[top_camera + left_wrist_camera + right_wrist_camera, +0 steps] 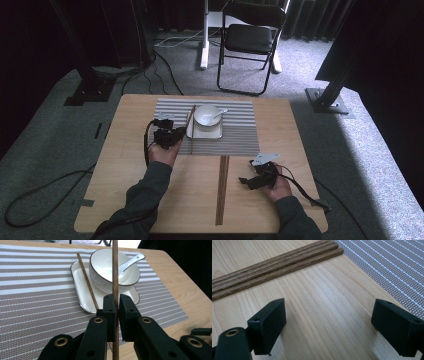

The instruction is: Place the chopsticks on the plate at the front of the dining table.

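A light wooden table point(150, 210) stands on grey carpet, a black folding chair point(248, 39) beyond its far edge. On the grey striped placemat point(240, 142) near that edge, a white rectangular tray point(80, 287) carries a white bowl point(105, 266) holding a white spoon point(132, 261); one brown wooden chopstick point(86, 281) leans on the tray. The left gripper point(117, 305) clamps another chopstick point(115, 270). The right gripper point(328, 325) gapes empty near three spare chopsticks point(274, 268).

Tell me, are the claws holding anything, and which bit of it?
The left claw pinches one wooden chopstick partway along its length, so stick shows past both sides of the jaws. The right claw is open over the table, holding nothing.
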`<state>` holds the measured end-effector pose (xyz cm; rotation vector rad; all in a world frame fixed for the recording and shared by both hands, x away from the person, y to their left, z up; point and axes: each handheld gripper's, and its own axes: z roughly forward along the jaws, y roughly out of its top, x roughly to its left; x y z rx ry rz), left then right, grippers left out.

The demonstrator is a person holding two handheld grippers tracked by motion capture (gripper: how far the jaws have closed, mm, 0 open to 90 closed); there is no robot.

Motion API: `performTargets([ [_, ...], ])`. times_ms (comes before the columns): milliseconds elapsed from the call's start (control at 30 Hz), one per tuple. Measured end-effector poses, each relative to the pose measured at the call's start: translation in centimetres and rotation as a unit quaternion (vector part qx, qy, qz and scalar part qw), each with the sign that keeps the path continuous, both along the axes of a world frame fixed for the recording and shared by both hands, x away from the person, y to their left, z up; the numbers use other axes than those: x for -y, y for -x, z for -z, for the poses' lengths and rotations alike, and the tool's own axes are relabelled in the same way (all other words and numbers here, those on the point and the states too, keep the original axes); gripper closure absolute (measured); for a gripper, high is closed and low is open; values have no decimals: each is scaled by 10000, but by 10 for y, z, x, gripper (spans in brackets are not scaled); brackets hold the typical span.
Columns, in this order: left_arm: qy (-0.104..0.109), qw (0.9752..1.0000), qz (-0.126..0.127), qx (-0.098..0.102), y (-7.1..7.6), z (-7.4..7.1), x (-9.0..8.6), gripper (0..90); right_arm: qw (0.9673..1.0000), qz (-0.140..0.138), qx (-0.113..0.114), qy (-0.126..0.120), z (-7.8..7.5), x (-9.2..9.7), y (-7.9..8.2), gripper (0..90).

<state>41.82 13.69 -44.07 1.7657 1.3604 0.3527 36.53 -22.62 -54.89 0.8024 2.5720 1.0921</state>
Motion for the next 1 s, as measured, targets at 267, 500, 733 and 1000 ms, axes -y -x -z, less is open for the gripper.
performTargets([
  [267, 14, 9999, -74, -83, -5, 5, -1, 845, 10000, 1, 0, 0, 0, 0, 0, 119],
  [500, 23, 9999, -122, -94, -11, 5, -1, 845, 10000, 1, -1, -1, 0, 0, 0, 119],
  [733, 21, 9997, -190, -168, -20, 9, -1, 845, 10000, 13, -3, -1, 0, 0, 0, 120],
  [1000, 34, 9993, -282, -263, -31, 14, -1, 845, 10000, 14, -3, -1, 0, 0, 0, 120],
])
